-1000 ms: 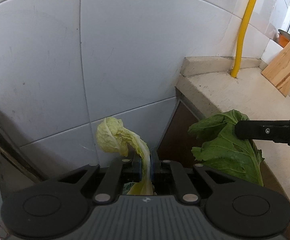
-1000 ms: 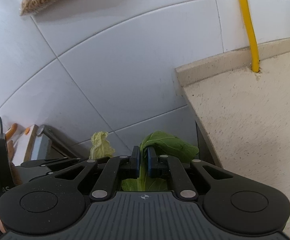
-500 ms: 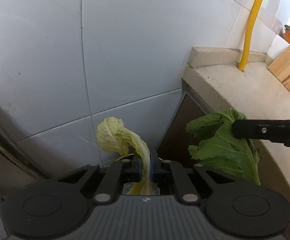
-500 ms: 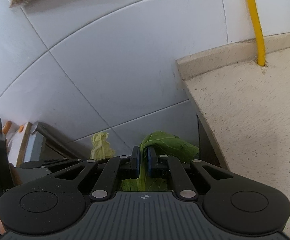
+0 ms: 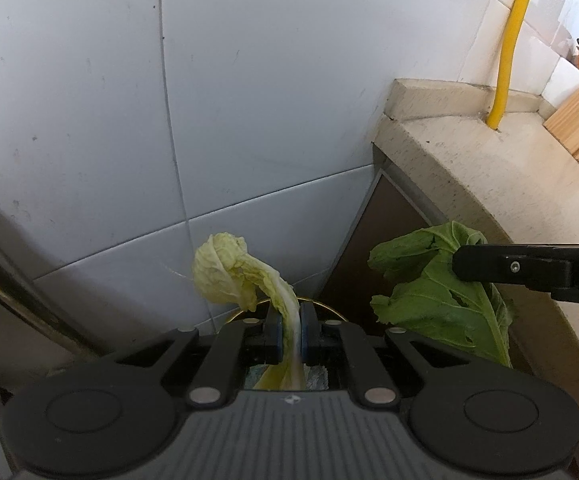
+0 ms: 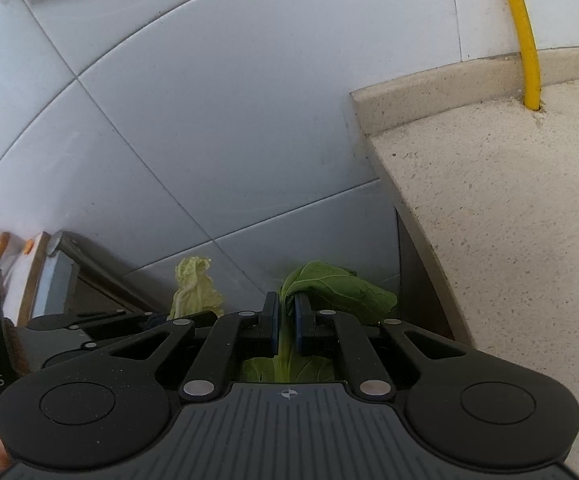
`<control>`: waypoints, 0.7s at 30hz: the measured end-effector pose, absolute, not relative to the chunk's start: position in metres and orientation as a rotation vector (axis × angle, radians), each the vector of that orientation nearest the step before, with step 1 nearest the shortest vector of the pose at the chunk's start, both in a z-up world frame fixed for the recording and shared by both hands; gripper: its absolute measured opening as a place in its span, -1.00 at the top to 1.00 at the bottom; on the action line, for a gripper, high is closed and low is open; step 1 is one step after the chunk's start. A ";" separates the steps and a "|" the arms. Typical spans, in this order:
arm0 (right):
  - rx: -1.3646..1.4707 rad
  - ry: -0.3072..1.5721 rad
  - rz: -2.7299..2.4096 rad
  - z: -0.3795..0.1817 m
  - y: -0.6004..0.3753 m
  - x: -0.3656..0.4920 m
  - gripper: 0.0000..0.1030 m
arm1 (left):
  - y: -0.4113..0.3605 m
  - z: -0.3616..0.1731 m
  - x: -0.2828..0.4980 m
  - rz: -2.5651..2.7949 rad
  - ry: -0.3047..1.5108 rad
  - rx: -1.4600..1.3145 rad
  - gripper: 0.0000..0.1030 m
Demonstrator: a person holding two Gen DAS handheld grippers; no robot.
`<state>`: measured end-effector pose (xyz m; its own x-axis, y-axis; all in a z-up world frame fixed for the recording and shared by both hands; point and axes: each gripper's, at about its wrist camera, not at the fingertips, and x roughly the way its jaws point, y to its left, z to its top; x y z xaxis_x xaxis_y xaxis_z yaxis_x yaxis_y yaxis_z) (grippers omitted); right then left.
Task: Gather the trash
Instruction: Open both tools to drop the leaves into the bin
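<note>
Carrying two scraps off the counter's end edge [image 5: 429,140]: the left gripper [image 5: 289,330] is clamped on a pale cabbage leaf [image 5: 229,268], the right gripper [image 6: 285,320] on a green leaf [image 6: 337,286]. Judging by the gold-rimmed bin [image 5: 325,306] below, release only once squarely above it.

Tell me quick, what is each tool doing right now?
Left tool: closed, holding the pale yellow cabbage leaf.
Right tool: closed, holding the dark green leaf.
</note>
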<state>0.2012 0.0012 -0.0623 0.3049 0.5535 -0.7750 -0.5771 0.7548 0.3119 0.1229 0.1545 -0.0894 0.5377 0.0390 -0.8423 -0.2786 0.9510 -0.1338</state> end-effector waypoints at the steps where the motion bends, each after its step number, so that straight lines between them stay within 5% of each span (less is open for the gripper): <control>1: -0.026 1.016 0.748 -0.062 0.001 0.202 0.80 | 0.154 -0.090 0.123 0.192 0.990 -0.266 0.91; 21: -0.043 1.047 0.727 -0.075 0.011 0.206 0.80 | 0.155 -0.098 0.130 0.185 1.022 -0.252 0.91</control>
<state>0.2062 0.0114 -0.0755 0.2918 0.5254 -0.7993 -0.5650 0.7689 0.2991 0.1303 0.1546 -0.0976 0.5101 0.0347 -0.8594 -0.2690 0.9555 -0.1211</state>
